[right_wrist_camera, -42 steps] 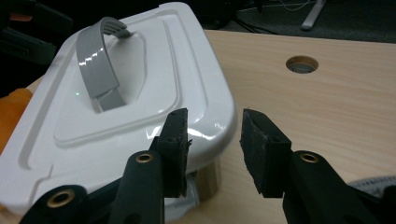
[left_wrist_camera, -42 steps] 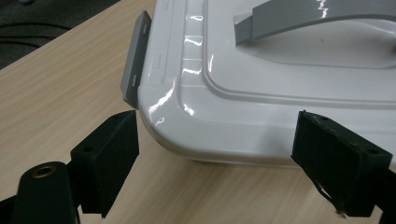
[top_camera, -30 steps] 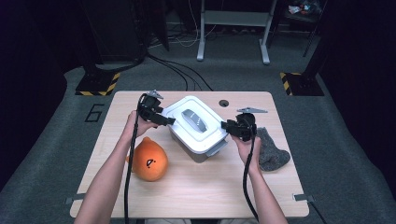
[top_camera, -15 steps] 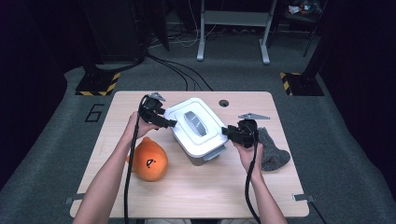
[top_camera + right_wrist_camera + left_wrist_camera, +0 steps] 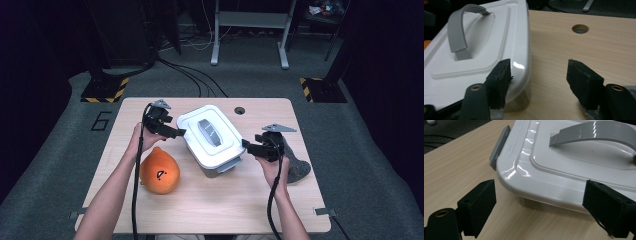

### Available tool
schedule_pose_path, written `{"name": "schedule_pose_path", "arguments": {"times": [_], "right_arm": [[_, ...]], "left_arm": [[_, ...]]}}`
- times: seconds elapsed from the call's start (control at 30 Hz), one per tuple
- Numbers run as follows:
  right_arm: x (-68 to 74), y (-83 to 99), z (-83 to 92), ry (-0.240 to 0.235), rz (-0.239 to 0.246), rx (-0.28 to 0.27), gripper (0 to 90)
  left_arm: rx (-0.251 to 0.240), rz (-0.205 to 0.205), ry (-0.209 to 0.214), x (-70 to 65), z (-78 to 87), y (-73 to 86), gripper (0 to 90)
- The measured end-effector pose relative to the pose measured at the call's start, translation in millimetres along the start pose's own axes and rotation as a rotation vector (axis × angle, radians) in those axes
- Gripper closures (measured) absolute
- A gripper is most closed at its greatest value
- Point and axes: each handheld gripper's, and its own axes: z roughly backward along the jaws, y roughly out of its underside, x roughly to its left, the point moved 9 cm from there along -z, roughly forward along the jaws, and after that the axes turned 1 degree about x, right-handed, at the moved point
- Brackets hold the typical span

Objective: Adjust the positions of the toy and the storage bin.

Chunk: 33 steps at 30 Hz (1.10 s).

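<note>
My right gripper has backed off the white box, jaws just opening, empty; left gripper gapes at the lid's corner. Next: unlatch the clip.

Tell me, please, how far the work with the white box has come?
Done: nothing clearly; the lid sits on the white box. In hand: the left gripper and right gripper, both open, flank it; the right jaws have just been opening, gripping nothing. Left: grasping the box or lid.

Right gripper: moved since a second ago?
Yes. In the high view the right gripper has backed off the white box toward the grey cloth. Its jaws have just been opening, nothing between them.
</note>
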Motion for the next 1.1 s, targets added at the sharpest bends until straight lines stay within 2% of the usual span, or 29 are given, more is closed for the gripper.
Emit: {"name": "schedule_pose_path", "arguments": {"times": [0.07, 0.2, 0.33, 0.37, 0.43, 0.5, 0.53, 0.57, 0.63, 0.73, 0.87, 0.97, 1.1], "right_arm": [[-8.4, 2.8, 9.7, 0.009, -0.003, -0.012, 30.7], [-27.5, 12.1, 22.0, 0.044, -0.012, 0.005, 23.8], [-49.6, 28.6, 30.0, 0.107, -0.024, 0.053, 18.0], [-55.8, 33.2, 31.4, 0.122, -0.029, 0.062, 17.1], [-67.5, 44.0, 33.4, 0.15, -0.047, 0.097, 16.2], [-78.6, 54.4, 35.5, 0.182, -0.055, 0.124, 15.0], [-83.6, 59.5, 36.4, 0.201, -0.058, 0.142, 14.6], [-87.9, 64.0, 36.9, 0.211, -0.065, 0.154, 14.5], [-96.5, 72.5, 36.4, 0.229, -0.079, 0.176, 14.6], [-107.1, 85.8, 30.2, 0.25, -0.12, 0.222, 14.8], [-118.8, 102.8, 17.7, 0.274, -0.133, 0.279, 18.7], [-124.7, 112.7, 10.9, 0.287, -0.167, 0.303, 26.7], [-130.2, 119.8, 7.9, 0.297, -0.166, 0.303, 41.8]], "left_arm": [[-0.001, 0.002, -0.008, 1.3, 4.2, 0.5, 11.1], [-0.005, -0.003, -0.01, 5.7, 10.7, 2.6, 10.9], [-0.018, 0.007, -0.013, 7.5, 13.3, 3.4, 10.8], [-0.012, -0.004, -0.013, 8.5, 14.2, 3.7, 10.8], [-0.014, 0.017, -0.013, 6.4, 14.7, 4.0, 10.8], [-0.012, 0.014, -0.014, 6.3, 14.8, 3.9, 10.8], [-0.006, -0.003, -0.018, 7.2, 14.8, 4.0, 10.7], [-0.005, -0.014, -0.018, 7.8, 14.6, 3.9, 10.7], [0.002, 0.005, -0.012, 5.1, 13.7, 4.4, 10.7], [0.008, -0.01, -0.013, 4.8, 12.5, 4.4, 10.7], [0.011, -0.007, -0.01, 4.1, 11.8, 5.3, 10.7], [0.009, -0.007, -0.013, 4.3, 11.9, 6.9, 10.7], [0.02, -0.003, -0.012, 6.3, 13.1, 12.1, 10.7]]}}
